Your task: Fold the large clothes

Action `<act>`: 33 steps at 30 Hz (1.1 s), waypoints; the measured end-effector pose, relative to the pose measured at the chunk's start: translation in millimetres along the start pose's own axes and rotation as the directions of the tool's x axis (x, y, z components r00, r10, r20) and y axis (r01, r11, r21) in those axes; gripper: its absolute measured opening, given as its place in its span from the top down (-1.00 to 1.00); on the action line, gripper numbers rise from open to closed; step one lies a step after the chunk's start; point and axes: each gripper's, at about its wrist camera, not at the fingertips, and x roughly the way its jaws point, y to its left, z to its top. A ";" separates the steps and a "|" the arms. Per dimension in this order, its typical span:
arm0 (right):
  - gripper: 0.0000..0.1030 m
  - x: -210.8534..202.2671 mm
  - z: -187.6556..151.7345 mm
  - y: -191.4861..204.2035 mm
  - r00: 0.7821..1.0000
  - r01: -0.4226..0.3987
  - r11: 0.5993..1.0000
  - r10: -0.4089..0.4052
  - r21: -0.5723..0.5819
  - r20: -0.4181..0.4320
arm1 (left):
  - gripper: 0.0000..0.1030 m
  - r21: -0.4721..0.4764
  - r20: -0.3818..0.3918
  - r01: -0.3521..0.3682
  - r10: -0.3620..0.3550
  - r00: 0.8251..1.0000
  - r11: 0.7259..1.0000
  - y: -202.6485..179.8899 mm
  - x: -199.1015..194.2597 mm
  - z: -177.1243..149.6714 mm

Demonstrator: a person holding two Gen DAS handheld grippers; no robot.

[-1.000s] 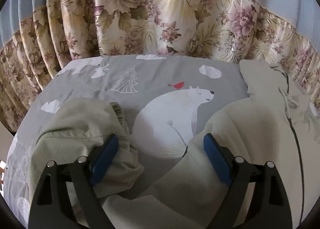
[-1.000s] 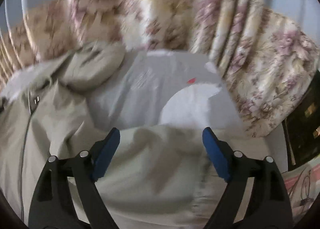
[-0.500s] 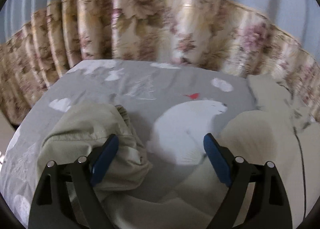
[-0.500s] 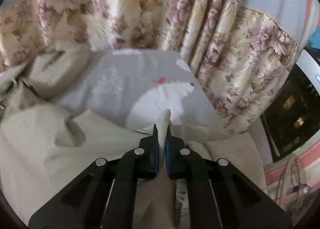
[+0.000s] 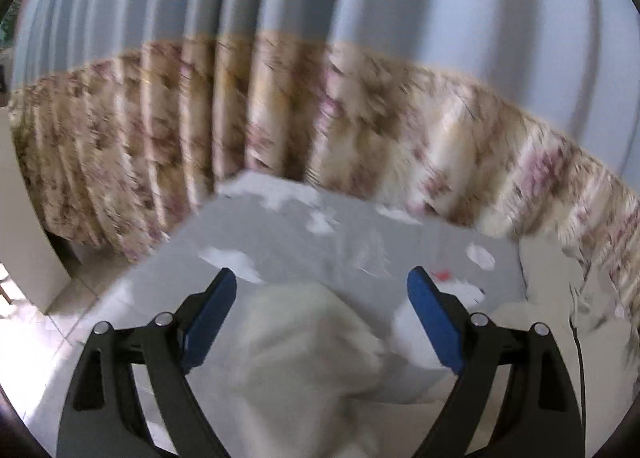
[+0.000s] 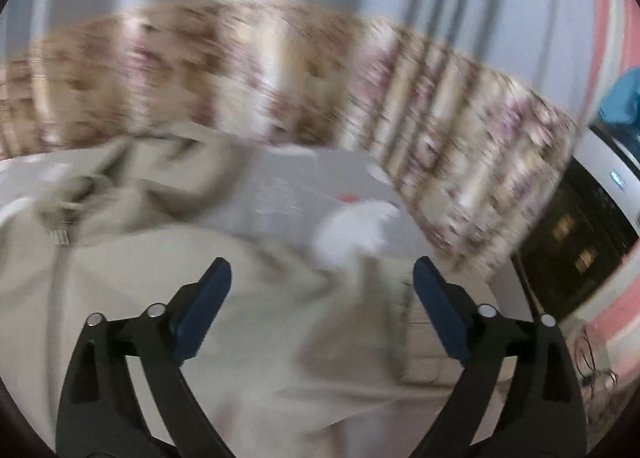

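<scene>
I'm working the sleeve fold on one pale beige zip-front jacket (image 6: pixel 168 298), lying across the grey polar-bear bedsheet (image 5: pixel 320 250); both views are blurring. Left gripper (image 5: pixel 322 318) is spread wide, pinching nothing, hovering over the bunched sleeve end (image 5: pixel 304 342) at lower centre. Right gripper (image 6: pixel 322 294) is spread too, jaws apart over the jacket body, gripping nothing. To do this well I'd say: pinching the cuff edge only, not the sheet, then carrying it flat across the body. Counting: one jacket, one sheet, one floral curtain (image 5: pixel 168 129), two grippers.
</scene>
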 end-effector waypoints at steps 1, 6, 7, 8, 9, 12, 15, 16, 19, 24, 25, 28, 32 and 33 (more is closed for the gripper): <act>-0.82 -10.4 1.5 13.1 0.999 -0.051 0.999 0.051 -0.007 0.013 | -0.73 -0.006 0.003 -0.008 0.008 1.000 1.000 7.0 -2.2 2.3; -0.87 -51.5 9.3 114.3 0.956 -0.287 0.956 0.290 -0.067 0.041 | -0.74 0.026 -0.022 -0.083 0.084 0.996 0.996 48.8 4.9 5.1; -0.88 -58.2 10.0 133.8 0.945 -0.320 0.945 0.323 -0.068 0.044 | -0.74 0.053 -0.032 -0.085 0.087 0.996 0.995 57.4 4.9 3.6; -0.88 -64.3 11.0 159.4 0.926 -0.373 0.926 0.376 -0.062 0.040 | -0.74 0.067 -0.029 -0.078 0.080 0.996 0.995 63.8 4.0 3.0; -0.89 -68.3 12.1 183.3 0.904 -0.425 0.903 0.427 -0.057 0.030 | -0.74 0.072 -0.022 -0.065 0.067 0.998 0.995 72.9 1.8 1.4; -0.89 -73.2 11.9 264.5 0.851 -0.523 0.848 0.525 -0.085 -0.009 | -0.74 -0.002 -0.059 0.012 -0.013 0.998 1.000 110.8 1.5 -3.2; -0.88 -76.1 12.8 349.0 0.792 -0.611 0.786 0.608 -0.096 -0.058 | -0.74 -0.104 -0.087 0.002 -0.011 0.996 0.995 142.7 3.3 -5.9; -0.87 -73.7 14.1 367.0 0.775 -0.631 0.770 0.627 -0.088 -0.072 | -0.74 -0.125 -0.096 -0.002 -0.010 0.995 0.992 150.8 4.6 -6.8; -0.79 -63.1 18.1 440.2 0.771 -0.637 0.761 0.626 -0.126 -0.118 | -0.74 -0.140 -0.112 -0.014 -0.002 0.994 0.990 164.0 7.9 -10.6; -0.69 -37.0 17.0 503.2 0.773 -0.630 0.766 0.600 -0.133 -0.205 | -0.74 -0.147 -0.137 -0.030 0.010 0.991 0.989 171.5 10.5 -13.8; -0.69 -30.6 15.6 510.4 0.761 -0.640 0.759 0.603 -0.121 -0.238 | -0.74 -0.152 -0.136 -0.028 0.007 0.991 0.988 173.7 11.1 -13.5; 0.07 -24.4 8.8 522.4 0.688 -0.711 0.695 0.656 -0.108 -0.310 | -0.74 -0.163 -0.135 -0.015 -0.008 0.991 0.986 174.9 11.0 -13.8; 0.80 -33.8 6.1 519.4 0.679 -0.726 0.666 0.656 -0.171 -0.330 | -0.74 -0.170 -0.127 0.009 -0.031 0.991 0.985 171.2 10.1 -12.4; 0.81 -37.8 10.2 509.9 0.681 -0.726 0.668 0.663 -0.166 -0.311 | -0.74 -0.171 -0.124 0.014 -0.035 0.992 0.985 169.4 9.3 -11.9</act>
